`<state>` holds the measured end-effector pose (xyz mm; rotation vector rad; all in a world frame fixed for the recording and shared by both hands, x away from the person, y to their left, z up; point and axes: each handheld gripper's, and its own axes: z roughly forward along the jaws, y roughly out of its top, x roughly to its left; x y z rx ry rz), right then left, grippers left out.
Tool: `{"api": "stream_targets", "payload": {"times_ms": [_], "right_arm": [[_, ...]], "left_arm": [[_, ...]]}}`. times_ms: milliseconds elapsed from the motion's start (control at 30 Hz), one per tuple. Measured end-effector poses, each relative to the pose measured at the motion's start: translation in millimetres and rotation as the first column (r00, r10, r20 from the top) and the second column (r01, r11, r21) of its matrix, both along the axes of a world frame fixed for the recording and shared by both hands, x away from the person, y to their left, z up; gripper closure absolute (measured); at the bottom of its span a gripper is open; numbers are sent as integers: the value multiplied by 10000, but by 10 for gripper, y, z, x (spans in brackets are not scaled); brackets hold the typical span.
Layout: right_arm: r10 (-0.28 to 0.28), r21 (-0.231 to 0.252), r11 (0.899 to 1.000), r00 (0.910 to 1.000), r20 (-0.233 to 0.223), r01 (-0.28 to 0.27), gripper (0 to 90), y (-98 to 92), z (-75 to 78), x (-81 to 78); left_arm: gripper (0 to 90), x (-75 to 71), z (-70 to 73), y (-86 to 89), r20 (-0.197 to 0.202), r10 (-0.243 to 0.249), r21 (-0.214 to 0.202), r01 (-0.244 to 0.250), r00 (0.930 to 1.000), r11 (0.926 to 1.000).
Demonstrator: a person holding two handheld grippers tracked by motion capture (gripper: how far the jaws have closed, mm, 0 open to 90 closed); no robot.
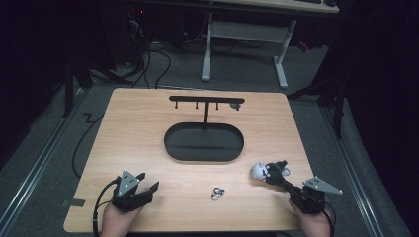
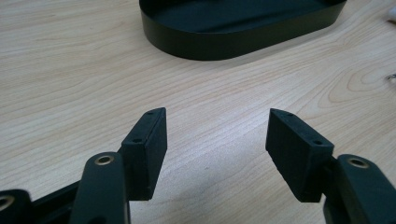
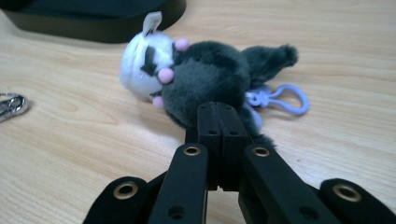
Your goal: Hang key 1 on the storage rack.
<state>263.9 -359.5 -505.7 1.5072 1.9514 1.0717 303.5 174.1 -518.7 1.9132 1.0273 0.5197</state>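
Note:
A dark grey plush toy [image 1: 269,171] with a white face and a purple clip [image 3: 285,100] lies on the wooden table [image 1: 148,138] at the front right. My right gripper [image 1: 277,178] is shut, its tips [image 3: 217,112] buried in the fur of the plush toy [image 3: 205,74]. A small metal key ring [image 1: 218,193] lies near the front edge, between the two grippers. My left gripper [image 1: 148,181] rests at the front left, open with nothing between its jaws [image 2: 217,126]. A black oval tray [image 1: 170,143] sits at the table's middle.
A black T-shaped rack [image 1: 206,100] with small hooks rises from the tray's back; a small grey item [image 1: 236,105] hangs at its right end. The tray wall [image 2: 233,42] lies ahead of the left gripper. Beyond the table stand desk legs [image 1: 281,64] and cables.

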Motion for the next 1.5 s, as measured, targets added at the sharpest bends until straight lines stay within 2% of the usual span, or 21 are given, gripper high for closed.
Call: {"api": "stream_targets", "payload": {"times_ms": [300,667,867,967,1100,1233,1500], "right_arm": [[-149,-136,9998,9988,-468,143,900,-25,-72,114],[-575,-550,9970,9965,-599,543,900,-48,-104,302],[-478,-835,9956,9970,-605,427,900,9,-121,510],[-242,-996,9949,9977,-633,178,900,79,-149,657],[-69,-1088,9941,9980,-628,1,900,137,-148,720],[-37,-1035,9946,9991,-425,-7,900,168,-96,707],[138,-697,9975,9993,342,-114,900,236,87,434]], "left_arm": [[394,-57,10,60,92,85,-14,-85,9999,10000],[394,-144,-1,177,61,450,47,-450,9990,9990],[395,-266,-8,271,90,781,119,-782,9969,9969],[395,-316,-4,317,88,926,89,-927,9957,9957],[396,-365,-1,369,91,1059,23,-1059,9943,9944],[397,-360,14,379,110,1045,-108,-1044,9945,9945],[402,-241,37,246,105,553,-97,-552,9984,9984]]}}
